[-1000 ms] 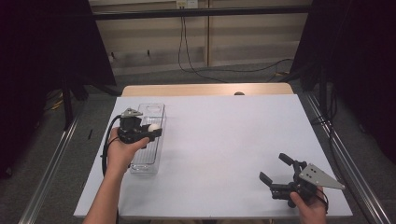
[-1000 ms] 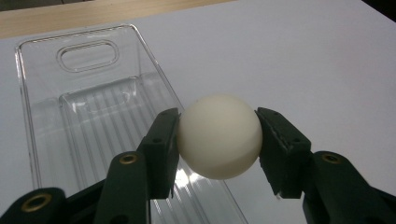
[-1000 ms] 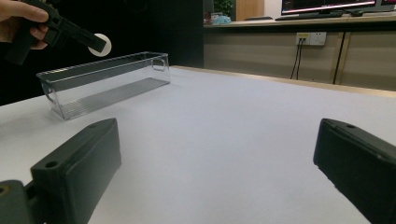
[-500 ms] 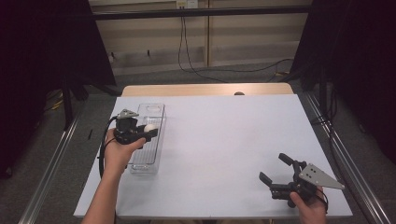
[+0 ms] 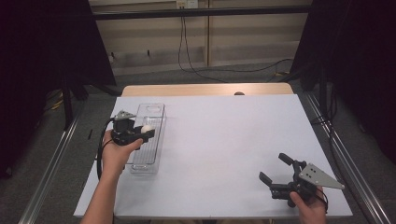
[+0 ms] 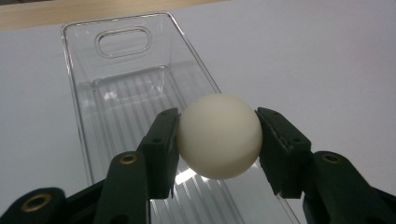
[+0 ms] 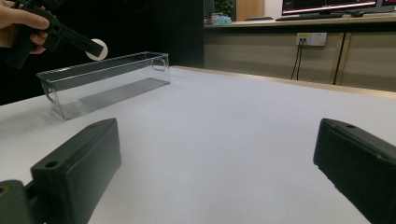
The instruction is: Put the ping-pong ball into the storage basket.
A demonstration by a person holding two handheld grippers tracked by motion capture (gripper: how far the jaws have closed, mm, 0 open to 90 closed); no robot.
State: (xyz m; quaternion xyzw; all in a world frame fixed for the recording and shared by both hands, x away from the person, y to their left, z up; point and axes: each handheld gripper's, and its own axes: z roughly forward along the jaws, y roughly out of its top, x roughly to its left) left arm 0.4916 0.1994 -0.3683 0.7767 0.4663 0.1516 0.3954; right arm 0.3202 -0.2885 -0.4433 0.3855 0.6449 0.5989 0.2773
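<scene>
A: Ball (image 6: pixel 219 136) — where is it right now?

B: Clamped between the pads of the left gripper (image 5: pixel 146 132), hanging above the clear bin (image 5: pixel 159 108) at the table's (image 5: pixel 224 140) left side. From the left gripper view, the ribbed bin floor lies straight beneath it.

A: So which step is this?

B: I'd judge it's the carry ending: the ball is over the bin and not yet let go.

A: And the other tool?

B: The right gripper (image 5: pixel 275 173) sits near the table's front right corner, jaws spread wide, nothing between them, well apart from the bin.

A: What does the next move call for?

B: Probably lowering the ball between the bin walls, then easing the jaws apart low enough that it doesn't bounce out or roll along the ribs.
</scene>
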